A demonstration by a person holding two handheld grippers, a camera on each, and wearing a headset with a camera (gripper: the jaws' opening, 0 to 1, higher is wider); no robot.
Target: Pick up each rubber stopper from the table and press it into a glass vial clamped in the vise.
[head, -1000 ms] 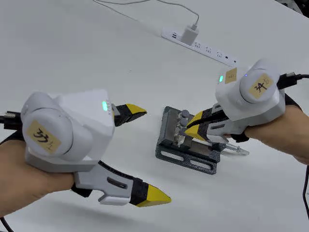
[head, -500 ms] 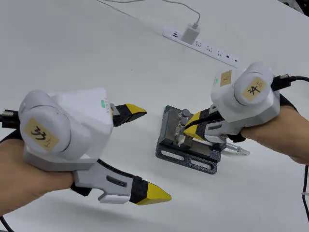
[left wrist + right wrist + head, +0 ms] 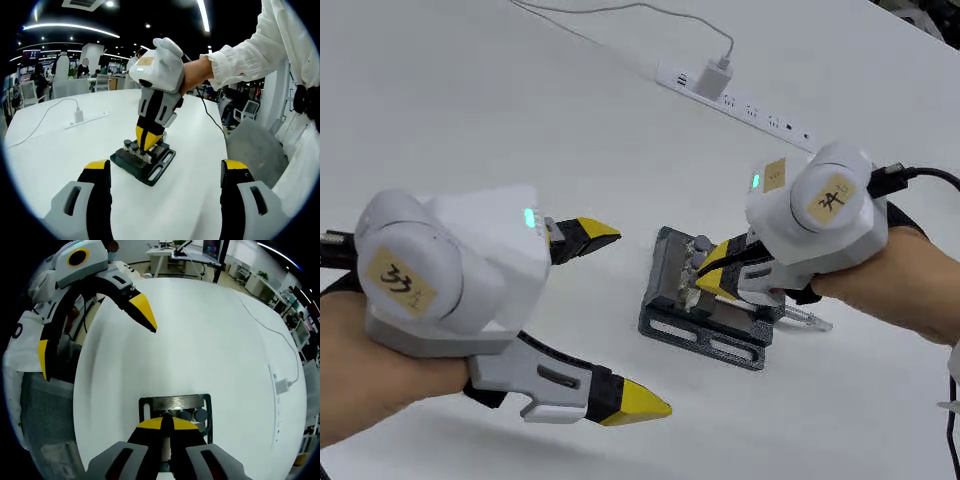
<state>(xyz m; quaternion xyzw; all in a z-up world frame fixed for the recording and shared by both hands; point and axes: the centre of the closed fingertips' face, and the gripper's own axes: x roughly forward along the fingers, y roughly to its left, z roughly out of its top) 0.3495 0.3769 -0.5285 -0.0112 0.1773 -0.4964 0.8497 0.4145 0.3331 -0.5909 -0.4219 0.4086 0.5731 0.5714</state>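
Observation:
A small dark vise (image 3: 672, 325) sits mid-table and clamps a row of glass vials with grey stoppers (image 3: 702, 243). My right gripper (image 3: 708, 282) is shut, its yellow tips pressed down onto the near end of that row. Whatever is under or between the tips is hidden. In the right gripper view its jaws (image 3: 165, 423) meet just in front of the vise (image 3: 175, 402), with grey stoppers (image 3: 199, 415) beside them. My left gripper (image 3: 620, 318) hovers wide open to the left of the vise, holding nothing. From its own view (image 3: 165, 167) the vise (image 3: 157, 167) lies straight ahead under the right gripper (image 3: 149, 140).
A white power strip (image 3: 755, 102) with a plugged charger and cable lies at the far side of the table. The vise's screw handle (image 3: 808, 320) sticks out to the right. A white sleeve (image 3: 240, 55) reaches in behind the right gripper. White tabletop surrounds the vise.
The right gripper has leaned a little to the left over the vise, with its tips staying on the vials. The left gripper has barely moved.

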